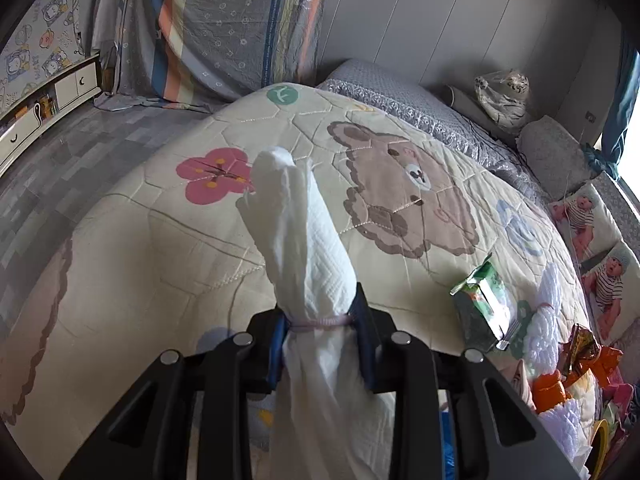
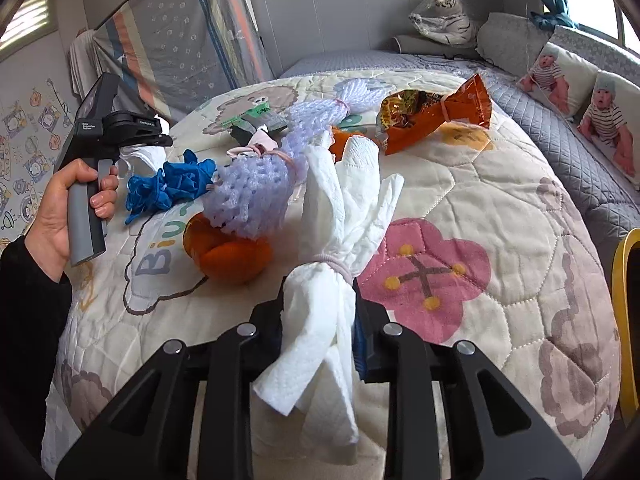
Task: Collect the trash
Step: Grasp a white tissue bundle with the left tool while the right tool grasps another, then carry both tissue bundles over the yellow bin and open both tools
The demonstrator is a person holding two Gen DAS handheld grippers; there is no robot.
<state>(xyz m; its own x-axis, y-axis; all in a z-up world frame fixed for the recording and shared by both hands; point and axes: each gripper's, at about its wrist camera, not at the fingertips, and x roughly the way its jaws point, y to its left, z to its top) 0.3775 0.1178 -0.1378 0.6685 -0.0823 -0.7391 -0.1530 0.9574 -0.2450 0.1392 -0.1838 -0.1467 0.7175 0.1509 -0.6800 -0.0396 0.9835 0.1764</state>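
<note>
My left gripper (image 1: 322,322) is shut on a white paper-towel bundle (image 1: 296,216) tied with a pink band and holds it above the quilt (image 1: 160,248). My right gripper (image 2: 318,320) is shut on a second white paper-towel bundle (image 2: 344,200), also banded. More trash lies on the quilt (image 2: 480,200): an orange snack wrapper (image 2: 432,114), purple foam netting (image 2: 256,192), blue gloves (image 2: 172,186), orange peel (image 2: 228,256) and a green packet (image 1: 482,300). The left gripper body and the hand holding it (image 2: 92,168) show at the left of the right wrist view.
The quilt covers a bed with a grey cover (image 1: 400,96). A plush tiger in plastic (image 2: 444,16) and baby-print cushions (image 2: 580,96) sit by the wall. A yellow rim (image 2: 624,320) is at the right. Hanging blankets (image 1: 224,28) and a white cabinet (image 1: 48,100) stand beyond the grey floor.
</note>
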